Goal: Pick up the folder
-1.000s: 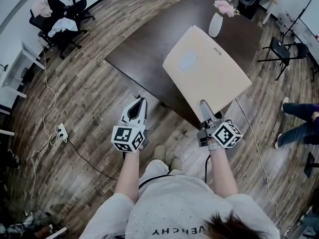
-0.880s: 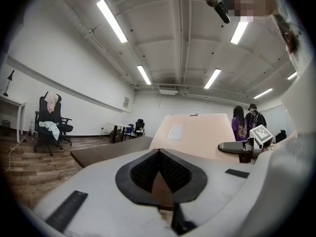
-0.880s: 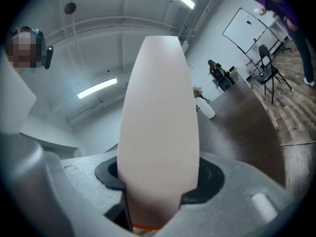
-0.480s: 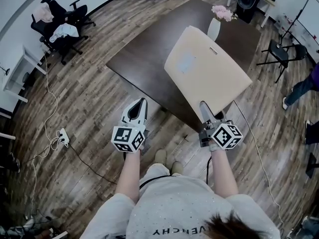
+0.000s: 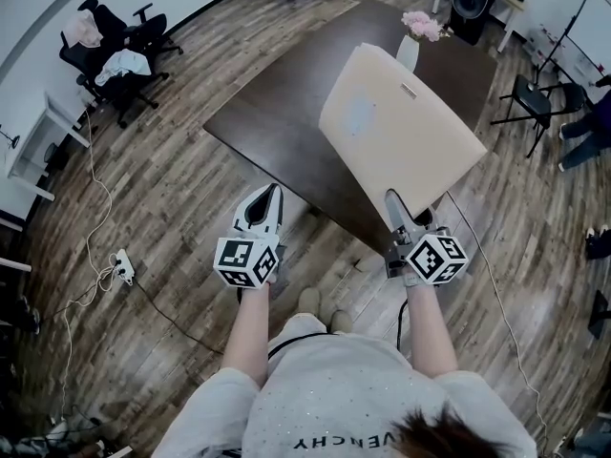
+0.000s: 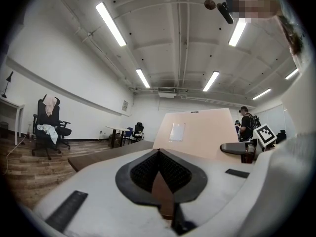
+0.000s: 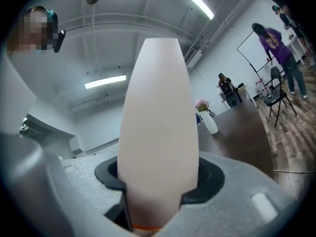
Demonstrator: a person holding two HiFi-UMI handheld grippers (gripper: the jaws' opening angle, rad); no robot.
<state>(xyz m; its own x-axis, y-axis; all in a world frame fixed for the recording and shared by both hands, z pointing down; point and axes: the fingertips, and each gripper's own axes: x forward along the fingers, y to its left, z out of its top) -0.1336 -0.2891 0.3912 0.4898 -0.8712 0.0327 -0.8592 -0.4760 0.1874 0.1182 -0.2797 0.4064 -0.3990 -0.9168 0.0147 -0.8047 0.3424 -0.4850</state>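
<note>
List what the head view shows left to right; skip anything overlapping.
office chairs → left gripper → folder → folding chair

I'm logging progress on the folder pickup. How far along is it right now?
Done: the right gripper is closed on the near edge of the folder, which looks raised off the dark table and tilted up. In hand: that gripper carries the folder alone; the left gripper is shut and empty, off to the side. Left: apparently nothing beyond keeping the hold.
</note>
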